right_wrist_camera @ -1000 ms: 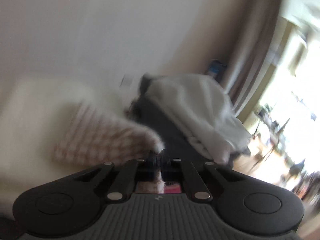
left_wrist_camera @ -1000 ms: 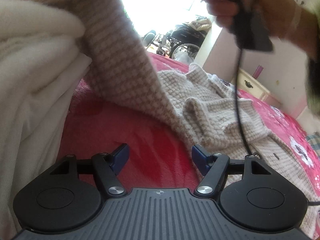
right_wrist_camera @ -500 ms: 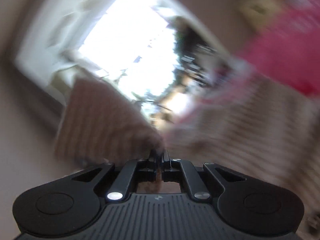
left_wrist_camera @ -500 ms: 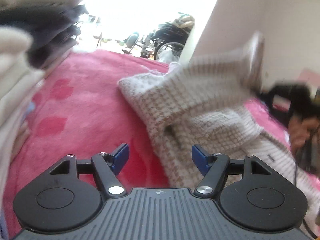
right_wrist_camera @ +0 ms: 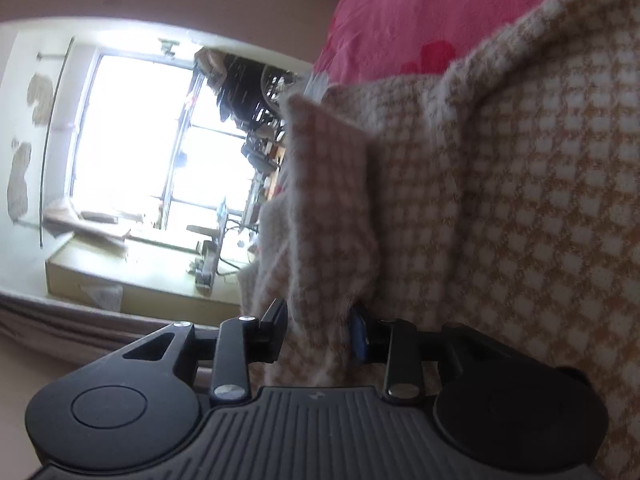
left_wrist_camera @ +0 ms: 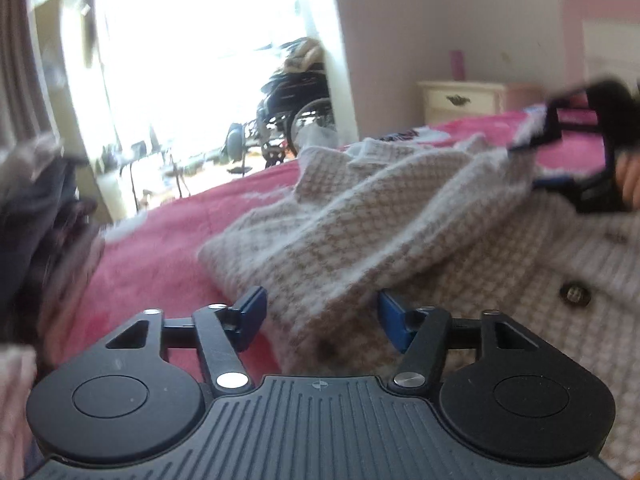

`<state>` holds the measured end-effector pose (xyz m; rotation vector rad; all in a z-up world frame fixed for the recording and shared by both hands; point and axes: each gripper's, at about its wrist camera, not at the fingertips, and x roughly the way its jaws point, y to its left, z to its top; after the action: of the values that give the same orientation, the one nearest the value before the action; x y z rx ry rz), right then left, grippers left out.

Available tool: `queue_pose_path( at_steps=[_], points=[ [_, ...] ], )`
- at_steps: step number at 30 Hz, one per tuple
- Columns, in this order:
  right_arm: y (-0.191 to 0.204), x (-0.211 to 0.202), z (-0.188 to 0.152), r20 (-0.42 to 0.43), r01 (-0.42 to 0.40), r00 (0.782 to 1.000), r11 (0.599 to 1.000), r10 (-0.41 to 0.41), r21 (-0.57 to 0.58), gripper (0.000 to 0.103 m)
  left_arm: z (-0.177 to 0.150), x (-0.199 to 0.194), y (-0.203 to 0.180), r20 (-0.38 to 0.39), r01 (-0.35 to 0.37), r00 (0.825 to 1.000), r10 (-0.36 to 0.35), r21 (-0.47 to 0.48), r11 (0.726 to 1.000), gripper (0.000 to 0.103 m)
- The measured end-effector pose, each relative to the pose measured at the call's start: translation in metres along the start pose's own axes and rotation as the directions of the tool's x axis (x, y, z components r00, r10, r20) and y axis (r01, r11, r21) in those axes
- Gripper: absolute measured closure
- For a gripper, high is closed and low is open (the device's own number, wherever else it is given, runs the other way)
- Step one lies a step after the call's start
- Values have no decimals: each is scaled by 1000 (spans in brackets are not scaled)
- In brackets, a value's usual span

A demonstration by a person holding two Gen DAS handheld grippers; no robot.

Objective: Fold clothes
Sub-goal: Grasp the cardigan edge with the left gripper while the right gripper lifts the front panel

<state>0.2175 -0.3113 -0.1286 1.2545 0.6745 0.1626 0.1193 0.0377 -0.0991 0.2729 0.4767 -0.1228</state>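
Releasing now: the right gripper [right_wrist_camera: 318, 332], pinched tight on the jacket's sleeve a moment ago, is opening its fingers, with a fold of the checked jacket [right_wrist_camera: 520, 200] still between them, pads no longer clearly pressing. The sleeve that was held up high a second back is now laid across the jacket body on the pink bed [left_wrist_camera: 168, 248], so one sleeve fold looks done.

The left gripper [left_wrist_camera: 320, 316] has swung in toward the near edge of the jacket [left_wrist_camera: 360, 232]; its fingers are closing, cloth edge between the blue pads but apart from both, nothing pinched yet. My guess is it is going for the next fold from this side.

In the left view the right gripper [left_wrist_camera: 568, 168] is blurred at the far edge, with the hand behind it mostly cut off. One dark button [left_wrist_camera: 575, 294] shows; the rest of the jacket front runs out of frame. A dark and white clothes pile [left_wrist_camera: 36, 220] at left is smeared, items unreadable. The right view is rolled sideways, and the sleeve end is hidden under the fold.
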Motion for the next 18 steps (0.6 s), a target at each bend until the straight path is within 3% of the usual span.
queue_pose_path(
  at_steps=[5,9,13,15,18],
  points=[
    [-8,4,10,60,74,995,996,-77,58,63,-6,6,-16,20,-28,999,24,180,983,58],
    [-4,14,20,110,152,981,987,-158,57,64,-9,6,-15,33,-25,999,18,231,973,66],
    [22,23,26,135,229,966,972,-220,-56,82,-11,8,-15,53,-45,998,33,241,970,89],
    [43,30,27,110,223,972,965,-209,-135,83,-7,6,-12,83,-63,995,46,218,974,94],
    [91,29,20,52,85,996,959,-74,-271,83,2,-8,-5,129,-106,988,83,185,977,96]
  ],
)
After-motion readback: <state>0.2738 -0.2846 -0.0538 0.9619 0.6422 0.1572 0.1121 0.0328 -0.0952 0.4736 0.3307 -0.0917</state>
